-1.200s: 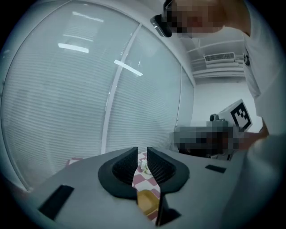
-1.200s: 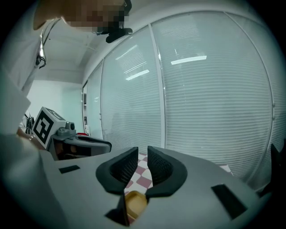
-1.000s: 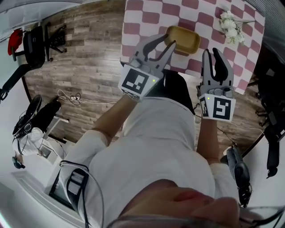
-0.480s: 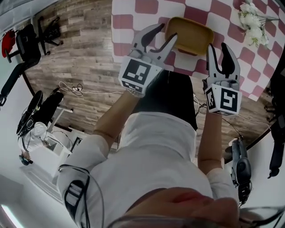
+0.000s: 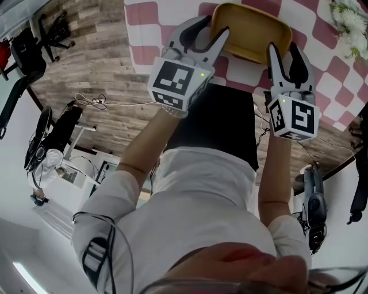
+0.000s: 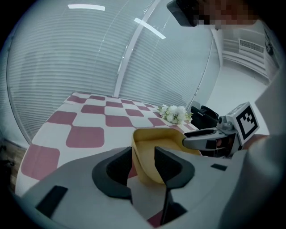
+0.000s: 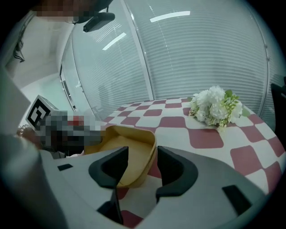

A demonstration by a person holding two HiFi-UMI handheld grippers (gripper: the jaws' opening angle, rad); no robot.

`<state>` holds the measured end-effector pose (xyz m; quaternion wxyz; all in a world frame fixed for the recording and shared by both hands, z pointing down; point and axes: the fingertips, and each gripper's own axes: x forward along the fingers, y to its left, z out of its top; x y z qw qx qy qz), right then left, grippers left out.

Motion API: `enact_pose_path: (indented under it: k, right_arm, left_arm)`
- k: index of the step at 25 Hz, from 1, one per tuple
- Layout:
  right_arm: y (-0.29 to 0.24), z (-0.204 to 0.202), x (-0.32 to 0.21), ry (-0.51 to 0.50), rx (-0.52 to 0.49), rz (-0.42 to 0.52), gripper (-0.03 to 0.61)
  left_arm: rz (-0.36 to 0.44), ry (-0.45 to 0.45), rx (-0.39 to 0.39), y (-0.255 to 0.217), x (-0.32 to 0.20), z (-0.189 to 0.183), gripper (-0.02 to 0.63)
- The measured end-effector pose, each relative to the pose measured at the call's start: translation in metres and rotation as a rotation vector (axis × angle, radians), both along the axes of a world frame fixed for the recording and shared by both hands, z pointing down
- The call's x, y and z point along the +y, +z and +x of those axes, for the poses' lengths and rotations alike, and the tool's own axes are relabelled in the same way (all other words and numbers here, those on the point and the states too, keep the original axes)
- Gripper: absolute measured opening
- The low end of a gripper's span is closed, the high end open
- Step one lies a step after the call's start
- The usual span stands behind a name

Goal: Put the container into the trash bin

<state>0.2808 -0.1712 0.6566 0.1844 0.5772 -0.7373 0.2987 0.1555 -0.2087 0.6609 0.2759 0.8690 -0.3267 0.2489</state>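
Container [image 5: 250, 31]: a shallow yellow tub, empty, sitting on the red-and-white checked tabletop [image 5: 141, 28] at the top centre of the head view, close to the tabletop's lower edge in that frame.
Long axis: it runs across the head view from left to right, dipping slightly toward the right, so one short end faces each gripper.
Left gripper [image 5: 206, 34]: at the container's left end, jaws wide and opening. Its own view shows the near corner wall standing in the gap between the jaws, with the pads not pressing on it.
Right gripper [image 5: 286, 51]: at the container's right end, jaws likewise wide and opening. The right-hand rim and wall stand between them, with daylight visible on both sides.
Deciding relation: the container lies directly ahead of both grippers and between the pair. Neither is clearly nearer, and each already straddles an end wall.
Stage, as judged: a two-handed pickup is set up but not yet made. Closing on both end walls looks like the next call.
Bin: no trash bin can be made out in any view.
Flowers [image 5: 348, 14]: a white bunch at the upper right of the head view, well apart from the container.
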Motion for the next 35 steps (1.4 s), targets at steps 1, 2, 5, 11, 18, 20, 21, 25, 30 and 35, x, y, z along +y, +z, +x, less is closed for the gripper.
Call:
enact_pose_path:
  k: [1, 2, 5, 11, 18, 20, 21, 25, 30, 35]
  right_arm:
    - [0.002, 0.0, 0.001, -0.001, -0.005, -0.003, 0.195]
    - [0.003, -0.001, 0.002, -0.003, -0.009, -0.005, 0.195]
    - [0.003, -0.001, 0.002, -0.004, -0.018, -0.005, 0.195]
    - [-0.016, 0.002, -0.001, -0.002, -0.015, 0.013, 0.195]
    - [-0.073, 0.008, -0.008, -0.001, 0.01, 0.084, 0.178]
    - [-0.094, 0.012, -0.01, 0.004, 0.02, 0.11, 0.176]
    - [-0.104, 0.013, -0.01, 0.005, 0.027, 0.122, 0.175]
    - [-0.148, 0.017, -0.013, 0.006, 0.057, 0.179, 0.153]
    - [-0.211, 0.021, -0.018, 0.015, 0.091, 0.259, 0.138]
    - [-0.274, 0.019, -0.023, 0.023, 0.123, 0.35, 0.11]
  left_arm:
    - [-0.003, 0.002, 0.0, 0.001, 0.001, 0.001, 0.161]
    - [-0.006, 0.004, 0.0, 0.002, 0.003, 0.002, 0.161]
    - [-0.007, 0.012, -0.002, 0.002, 0.005, 0.006, 0.161]
    - [0.012, 0.015, 0.013, -0.019, 0.002, 0.011, 0.16]
    - [0.081, -0.005, 0.054, -0.077, -0.006, 0.013, 0.134]
    - [0.101, -0.009, 0.075, -0.098, -0.007, 0.015, 0.12]
    - [0.111, -0.009, 0.08, -0.108, -0.007, 0.015, 0.118]
    - [0.163, -0.021, 0.1, -0.15, -0.009, 0.017, 0.112]
    - [0.234, -0.041, 0.123, -0.21, -0.013, 0.017, 0.091]
    - [0.322, -0.064, 0.173, -0.273, -0.017, 0.01, 0.072]
